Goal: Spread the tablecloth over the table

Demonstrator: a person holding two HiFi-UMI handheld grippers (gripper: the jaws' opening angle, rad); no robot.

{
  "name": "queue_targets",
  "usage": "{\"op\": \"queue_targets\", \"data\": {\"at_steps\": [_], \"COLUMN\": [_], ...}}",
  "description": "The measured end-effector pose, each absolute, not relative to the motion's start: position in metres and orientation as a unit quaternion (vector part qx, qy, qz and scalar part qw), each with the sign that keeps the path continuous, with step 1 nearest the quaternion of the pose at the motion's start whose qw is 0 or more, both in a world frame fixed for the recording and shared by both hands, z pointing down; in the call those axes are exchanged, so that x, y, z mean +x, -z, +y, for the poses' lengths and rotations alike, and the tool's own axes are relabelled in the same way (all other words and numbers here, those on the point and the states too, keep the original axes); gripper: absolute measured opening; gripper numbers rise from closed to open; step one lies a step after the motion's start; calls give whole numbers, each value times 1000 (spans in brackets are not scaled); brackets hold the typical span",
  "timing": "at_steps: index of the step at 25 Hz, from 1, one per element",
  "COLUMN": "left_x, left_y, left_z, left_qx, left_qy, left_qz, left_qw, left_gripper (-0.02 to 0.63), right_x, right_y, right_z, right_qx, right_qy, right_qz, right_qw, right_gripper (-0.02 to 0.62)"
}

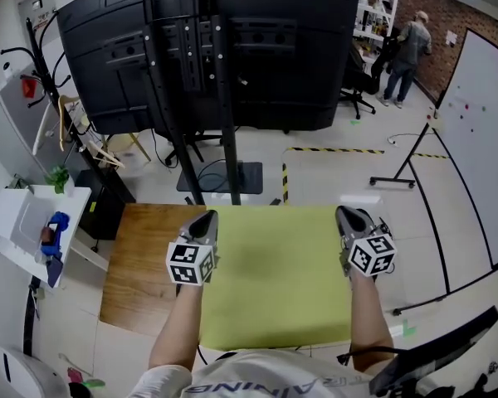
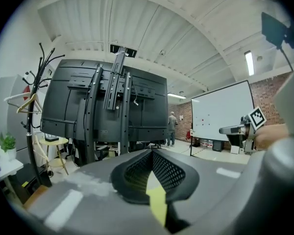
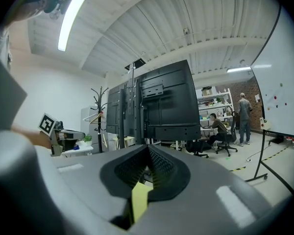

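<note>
Head view: the tablecloth (image 1: 274, 276), plain yellow-green, is stretched as a flat sheet between both grippers and covers the right and middle part of the wooden bench (image 1: 141, 264). The left strip of the wood is bare. The far edge of the cloth runs straight from one gripper to the other, and the near edge ends just in front of the person's body. Whether the sheet lies on the bench top or is held clear of it cannot be told. The left gripper (image 1: 206, 216) is at the far left corner of the cloth and the right gripper (image 1: 346, 214) is at the far right corner; they are well apart, each with its marker cube facing up. Left gripper view: the jaws are closed on a fold of the yellow-green fabric, which sticks up between the meshed pads. Right gripper view: the jaws are likewise clamped on a strip of the same fabric. Both grippers point roughly level toward the room. Beyond the bench a large black screen on a stand (image 1: 207, 48) shows its back. A whiteboard (image 1: 481, 139) stands to the right and a coat rack (image 1: 54, 98) to the left. A person (image 1: 408, 52) stands far off by the shelves.
</note>
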State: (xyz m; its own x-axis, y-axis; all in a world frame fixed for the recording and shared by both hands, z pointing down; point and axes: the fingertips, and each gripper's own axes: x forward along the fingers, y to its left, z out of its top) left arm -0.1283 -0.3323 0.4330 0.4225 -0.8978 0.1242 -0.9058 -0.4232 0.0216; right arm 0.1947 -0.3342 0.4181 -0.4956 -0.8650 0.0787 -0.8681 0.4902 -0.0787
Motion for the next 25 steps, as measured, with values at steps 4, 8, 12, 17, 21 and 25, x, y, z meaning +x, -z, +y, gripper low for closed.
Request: {"op": "queue_targets", "data": {"at_steps": [4,8,12,17,21,25], "left_x": [-130,-132,-133,-133,-131,-128], "left_y": [-430,-428,-427,-430,-431,-434], "left_z": [-334,-335,-336,-333,-333,-332], "left_qx": [843,842,843,844,845,845], "left_qy": [-44,-42,-41,-42,-42,-45], "left_qz": [-534,-536,-535,-533,-532,-531], "left_qw": [40,40,40,40,42,46], "left_gripper": [6,6,6,6,6,6], "right_x": [194,193,192,189,190,191], "right_y": [-418,-415,-414,-417,-416,-418], "right_z": [-334,-334,-334,-330,-331,-330], "right_qx": [508,508,508,506,507,510], "right_qy": [-49,-45,-44,-43,-40,-39], "right_qz": [-860,-860,-860,-861,-861,-859], "right_qw": [22,24,25,29,29,34], "right_gripper": [6,6,6,6,6,6]}}
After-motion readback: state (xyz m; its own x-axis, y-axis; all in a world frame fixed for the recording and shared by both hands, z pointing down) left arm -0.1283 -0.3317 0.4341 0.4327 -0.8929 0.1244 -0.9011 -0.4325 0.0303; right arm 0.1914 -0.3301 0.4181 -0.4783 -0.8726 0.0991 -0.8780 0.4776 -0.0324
